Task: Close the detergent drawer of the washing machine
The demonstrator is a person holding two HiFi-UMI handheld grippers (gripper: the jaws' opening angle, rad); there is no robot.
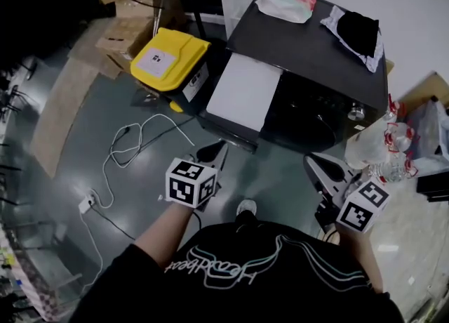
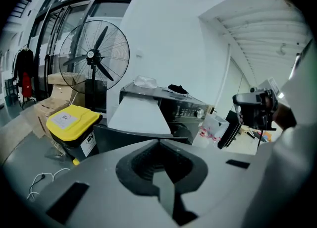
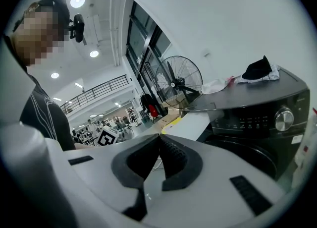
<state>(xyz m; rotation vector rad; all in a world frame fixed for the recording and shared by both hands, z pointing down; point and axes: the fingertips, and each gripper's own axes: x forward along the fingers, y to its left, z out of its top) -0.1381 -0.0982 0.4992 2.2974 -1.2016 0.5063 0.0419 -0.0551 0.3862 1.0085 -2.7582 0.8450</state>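
The dark washing machine [image 1: 316, 48] stands ahead of me. Its white detergent drawer [image 1: 243, 92] is pulled out at the front left, and it also shows as a white slab in the left gripper view [image 2: 138, 115] and the right gripper view [image 3: 190, 125]. My left gripper [image 1: 214, 153] hovers a short way in front of the drawer, apart from it, jaws shut and empty. My right gripper [image 1: 317, 168] hangs before the machine's round door, also shut on nothing. The control knob [image 3: 284, 119] shows on the front panel.
A yellow-lidded bin [image 1: 168, 58] stands left of the machine, with white cables [image 1: 133, 139] on the floor. A pink-white bag [image 1: 286, 0] and a black cloth [image 1: 356, 31] lie on the machine's top. Bagged plastic bottles [image 1: 382, 142] stand at the right. A big fan [image 2: 94, 56] is behind.
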